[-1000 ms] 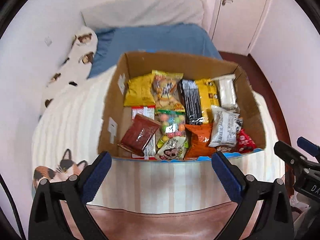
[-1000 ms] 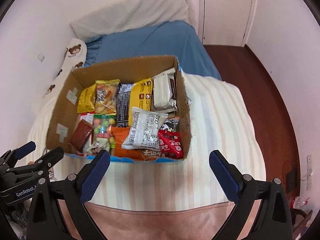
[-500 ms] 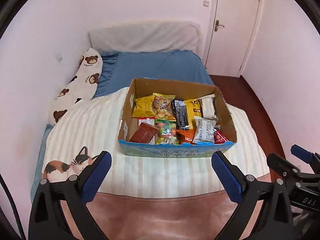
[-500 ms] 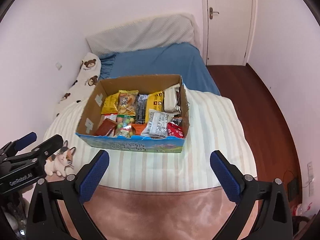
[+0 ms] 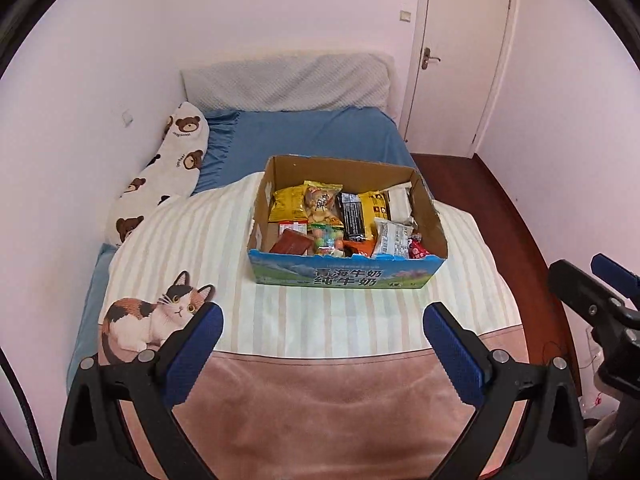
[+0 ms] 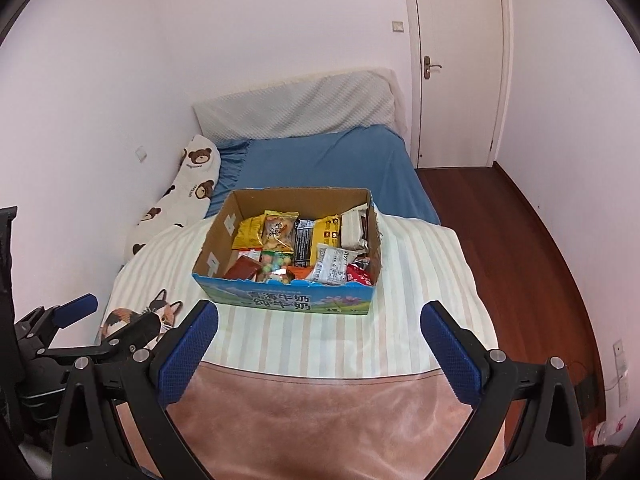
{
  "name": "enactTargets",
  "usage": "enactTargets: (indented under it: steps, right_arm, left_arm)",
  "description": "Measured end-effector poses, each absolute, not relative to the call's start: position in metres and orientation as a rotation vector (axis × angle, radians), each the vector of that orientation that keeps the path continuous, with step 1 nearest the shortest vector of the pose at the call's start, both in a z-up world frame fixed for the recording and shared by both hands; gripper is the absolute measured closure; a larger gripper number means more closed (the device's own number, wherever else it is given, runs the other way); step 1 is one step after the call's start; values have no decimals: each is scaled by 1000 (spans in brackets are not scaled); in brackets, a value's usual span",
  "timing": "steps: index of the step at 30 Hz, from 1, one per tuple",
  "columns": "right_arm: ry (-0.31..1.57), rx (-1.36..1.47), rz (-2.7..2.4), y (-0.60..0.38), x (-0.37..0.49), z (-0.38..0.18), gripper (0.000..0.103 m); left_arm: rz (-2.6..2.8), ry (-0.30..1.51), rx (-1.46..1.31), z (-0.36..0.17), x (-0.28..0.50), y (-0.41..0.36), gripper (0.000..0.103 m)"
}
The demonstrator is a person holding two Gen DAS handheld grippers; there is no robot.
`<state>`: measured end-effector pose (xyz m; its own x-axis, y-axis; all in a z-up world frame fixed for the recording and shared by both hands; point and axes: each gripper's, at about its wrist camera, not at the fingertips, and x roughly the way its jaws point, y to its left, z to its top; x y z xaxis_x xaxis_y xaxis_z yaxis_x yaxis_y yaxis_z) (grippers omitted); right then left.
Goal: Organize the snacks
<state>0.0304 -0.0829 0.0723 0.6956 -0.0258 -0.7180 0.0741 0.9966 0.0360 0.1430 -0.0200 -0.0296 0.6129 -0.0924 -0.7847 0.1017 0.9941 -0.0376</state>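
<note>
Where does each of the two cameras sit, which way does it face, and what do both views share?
Left wrist view: sits on the left gripper, facing forward over the bed's foot at the snack box; its own open blue-padded fingers show, and the right gripper at the right edge.
Right wrist view: sits on the right gripper, facing the same way; its own open fingers show, and the left gripper at the left edge.
Shared: the snack box, striped blanket, bear pillow, door.
</note>
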Motion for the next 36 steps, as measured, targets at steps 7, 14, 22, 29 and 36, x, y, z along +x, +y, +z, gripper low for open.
enactTargets:
  steps: [7, 14, 22, 29, 36]
  right_arm:
    - [785, 61, -51, -79, 13, 78, 0]
    - [788, 73, -49, -82, 7, 78, 0]
    - [790, 88, -72, -90, 21, 72, 0]
    - [783, 90, -109, -102, 50, 60, 0]
    - [800, 94, -135, -111, 89, 43, 0]
  left_arm:
    - [-106, 855, 11, -12, 126, -19, 0]
    - [-96, 852, 12, -11, 125, -22, 0]
    - [-80, 868, 15, -18, 142, -26, 0]
    - [-44, 874, 31, -30, 174, -29, 0]
    - [-28, 891, 63, -45, 211, -36, 0]
